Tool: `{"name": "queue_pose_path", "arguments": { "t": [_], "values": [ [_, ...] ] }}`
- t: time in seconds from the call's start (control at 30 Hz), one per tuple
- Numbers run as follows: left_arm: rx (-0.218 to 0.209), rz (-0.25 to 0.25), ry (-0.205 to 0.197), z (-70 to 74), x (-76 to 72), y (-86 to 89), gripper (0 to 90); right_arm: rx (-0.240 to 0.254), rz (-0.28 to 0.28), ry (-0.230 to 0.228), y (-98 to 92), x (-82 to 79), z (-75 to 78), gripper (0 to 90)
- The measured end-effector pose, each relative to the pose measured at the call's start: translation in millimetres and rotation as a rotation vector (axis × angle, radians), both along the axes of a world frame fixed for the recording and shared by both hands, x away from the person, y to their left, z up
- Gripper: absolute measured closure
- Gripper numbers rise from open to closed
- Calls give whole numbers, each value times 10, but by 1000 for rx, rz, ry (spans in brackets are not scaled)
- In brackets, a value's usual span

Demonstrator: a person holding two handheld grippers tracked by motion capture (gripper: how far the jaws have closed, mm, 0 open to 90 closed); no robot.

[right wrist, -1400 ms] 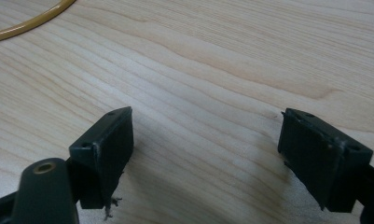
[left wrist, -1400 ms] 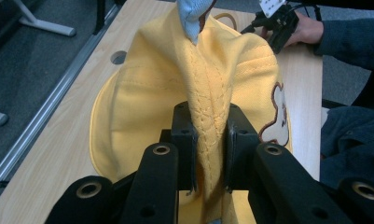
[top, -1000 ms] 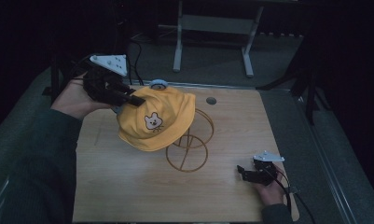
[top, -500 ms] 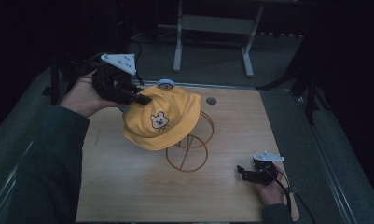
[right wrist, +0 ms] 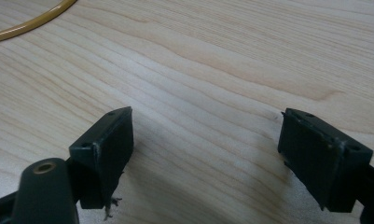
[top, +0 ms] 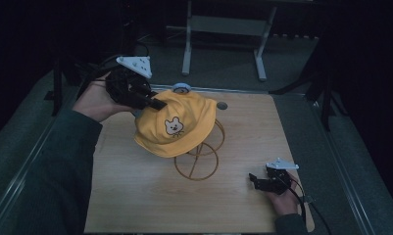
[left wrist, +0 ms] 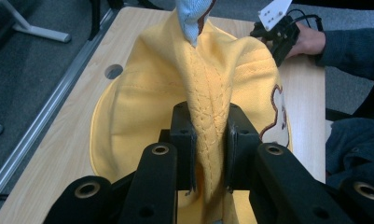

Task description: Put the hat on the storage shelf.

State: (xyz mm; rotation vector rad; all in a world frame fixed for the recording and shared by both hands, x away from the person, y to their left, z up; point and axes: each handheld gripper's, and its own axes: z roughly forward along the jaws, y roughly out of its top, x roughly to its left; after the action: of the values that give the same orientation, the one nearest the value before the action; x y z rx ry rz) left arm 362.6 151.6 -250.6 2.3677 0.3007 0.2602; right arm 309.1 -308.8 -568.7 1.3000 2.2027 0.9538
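Note:
A yellow cap (top: 177,128) with a bear face on it hangs tilted over a yellow wire stand (top: 198,159) at the table's middle. My left gripper (top: 155,104) pinches a fold of the cap's edge at its left side; the left gripper view has the fabric fold (left wrist: 208,135) squeezed between the two black pads, with a pale blue piece (left wrist: 193,18) at the top. My right gripper (top: 255,180) rests low at the table's front right, jaws wide apart over bare wood (right wrist: 203,116) with nothing between them.
The wooden table (top: 135,205) has a round hole (top: 222,105) near its far edge. A metal frame stand (top: 223,29) rises behind the table on the grey floor. A curve of the wire stand's base (right wrist: 31,21) lies ahead of my right gripper.
My left gripper has carried the cap a little to the right and up, so it now sits more over the wire stand. The right gripper has stayed where it was.

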Motion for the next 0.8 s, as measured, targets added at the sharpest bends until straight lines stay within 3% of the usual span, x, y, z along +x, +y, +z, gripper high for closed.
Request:
{"name": "queue_pose_path", "arguments": {
  "t": [0.17, 0.8],
  "values": [
    [-8, -6, 2, -9, 17, -88, 768, 0, 0, 0, 1, 0, 0, 180],
    [42, -23, 8, -68, 110, -352, 768, 0, 1, 0, 2, 2, -1, 180]
  ]
}}
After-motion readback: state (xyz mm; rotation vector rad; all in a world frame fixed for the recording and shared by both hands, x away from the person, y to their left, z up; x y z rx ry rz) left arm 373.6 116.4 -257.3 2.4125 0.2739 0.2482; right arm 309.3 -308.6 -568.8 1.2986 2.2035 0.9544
